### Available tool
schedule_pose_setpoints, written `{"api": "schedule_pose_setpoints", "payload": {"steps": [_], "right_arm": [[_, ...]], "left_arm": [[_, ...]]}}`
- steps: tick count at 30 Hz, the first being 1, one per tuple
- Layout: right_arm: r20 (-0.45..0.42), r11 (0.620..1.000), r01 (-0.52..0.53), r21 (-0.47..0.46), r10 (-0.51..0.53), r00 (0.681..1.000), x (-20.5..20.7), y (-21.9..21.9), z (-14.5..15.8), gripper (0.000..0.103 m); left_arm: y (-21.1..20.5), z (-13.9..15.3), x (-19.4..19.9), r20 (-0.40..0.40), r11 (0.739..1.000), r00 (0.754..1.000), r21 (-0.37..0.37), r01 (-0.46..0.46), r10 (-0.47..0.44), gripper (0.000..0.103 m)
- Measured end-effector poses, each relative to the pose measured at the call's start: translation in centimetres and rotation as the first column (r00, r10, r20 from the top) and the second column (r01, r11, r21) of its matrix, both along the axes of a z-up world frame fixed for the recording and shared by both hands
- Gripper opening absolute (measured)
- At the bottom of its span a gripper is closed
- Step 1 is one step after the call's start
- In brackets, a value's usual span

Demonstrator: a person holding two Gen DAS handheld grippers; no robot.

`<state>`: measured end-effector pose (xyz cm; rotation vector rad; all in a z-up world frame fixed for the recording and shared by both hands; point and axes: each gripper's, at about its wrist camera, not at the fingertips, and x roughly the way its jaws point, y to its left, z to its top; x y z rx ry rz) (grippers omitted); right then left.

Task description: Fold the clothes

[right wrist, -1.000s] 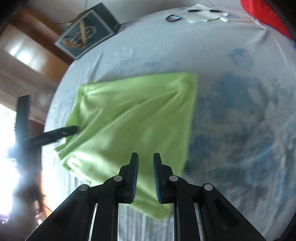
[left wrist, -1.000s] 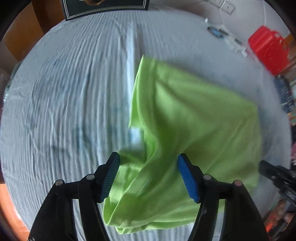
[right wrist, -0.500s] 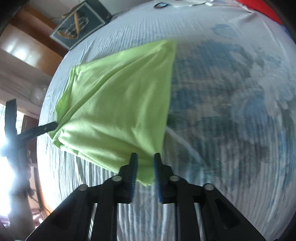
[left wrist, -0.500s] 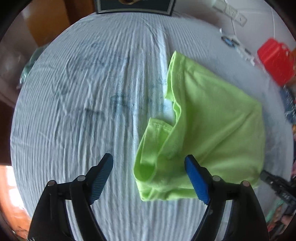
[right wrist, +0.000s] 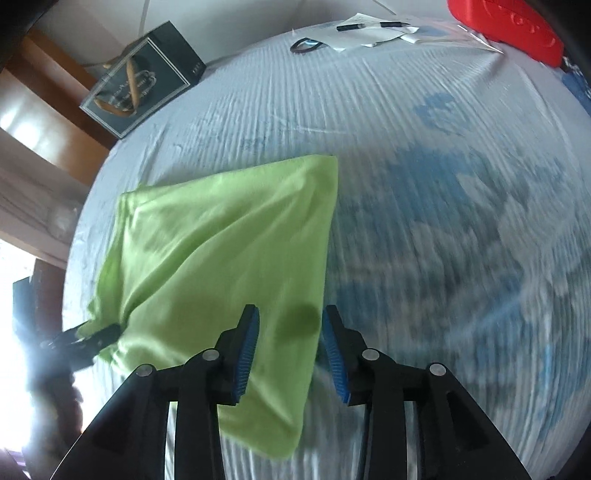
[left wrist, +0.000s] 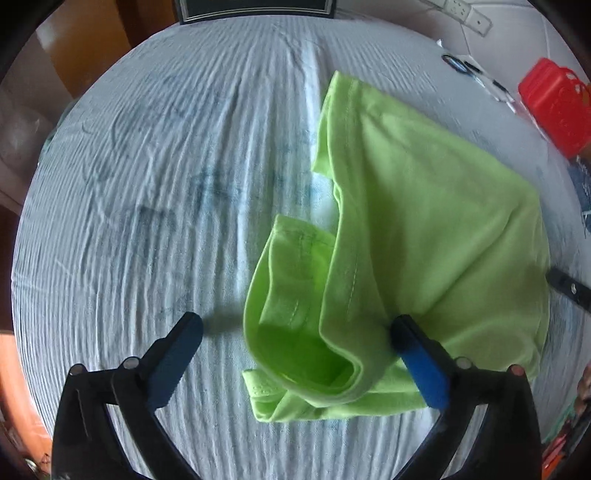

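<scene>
Jaws: both sets stand apart, holding nothing. Half a second ago the right gripper (right wrist: 290, 352) was pinched on the near corner of the green shirt (left wrist: 424, 229); now that corner lies flat on the bed sheet (left wrist: 147, 184) between its parted pads. The left gripper (left wrist: 295, 354) was already spread then and is spread wider now, straddling the shirt's bunched near end, where a sleeve opening gapes upward. Judgement: a fold has just been laid and released, so one fold step looks done; the rumpled sleeve end probably needs tidying before the next fold.

Shirt position: flat on the sheet, just ahead of both grippers. In the left wrist view its long axis runs from the bunched end away toward the dark box (left wrist: 255, 11) at the bed's far edge, the hemmed edge facing left. Beyond the shirt to the right: red basket (left wrist: 554, 107) and papers (right wrist: 373, 33).
</scene>
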<state>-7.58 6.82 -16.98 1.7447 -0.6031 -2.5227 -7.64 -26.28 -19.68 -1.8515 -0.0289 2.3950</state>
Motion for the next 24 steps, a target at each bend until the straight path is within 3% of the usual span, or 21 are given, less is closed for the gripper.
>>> {"api": "schedule_pose_setpoints", "payload": {"steps": [2, 8, 12, 16, 20, 22, 23, 24], "right_arm": [[-0.003, 1.0, -0.004, 0.013, 0.004, 1.0, -0.8, -0.5, -0.3, 0.036], [-0.027, 0.996, -0.022, 0.089, 0.025, 0.999, -2.0, -1.6, -0.4, 0.036], [-0.081, 0.994, 0.026, 0.109, -0.017, 0.997, -1.7, -1.2, 0.6, 0.038], [-0.042, 0.996, 0.027, 0.087, -0.023, 0.999, -2.6, -0.6, -0.5, 0.044], [-0.067, 0.995, -0.017, 0.102, 0.024, 0.997, -2.9, -1.8, -0.7, 0.049], [-0.069, 0.99, -0.073, 0.121, 0.082, 0.994, -2.9, -2.9, -0.8, 0.04], [-0.065, 0.986, -0.1, 0.133, 0.109, 0.992, -2.8, -3.5, -0.9, 0.027], [-0.057, 0.984, -0.116, 0.135, 0.124, 0.991, -2.7, -3.8, -0.9, 0.021]], "left_arm": [[0.6, 0.0, -0.2, -0.002, 1.0, 1.0, -0.002, 0.004, -0.004, 0.102], [2.5, 0.7, -0.8, -0.012, 0.999, 0.999, 0.026, 0.043, -0.042, 0.069], [2.8, 0.5, -1.2, -0.017, 0.997, 0.997, 0.029, 0.074, -0.074, 0.069], [4.5, -0.1, -2.0, -0.018, 0.995, 0.996, 0.022, 0.093, -0.092, 0.074], [4.8, 0.0, -0.9, -0.023, 0.994, 0.994, -0.002, 0.107, -0.107, 0.082], [4.9, 0.1, -0.6, -0.019, 0.994, 0.994, 0.004, 0.11, -0.11, 0.081], [4.9, 0.2, -0.6, -0.016, 0.994, 0.994, 0.011, 0.111, -0.111, 0.073], [5.0, 0.3, -0.6, -0.014, 0.994, 0.994, 0.017, 0.112, -0.112, 0.06]]}}
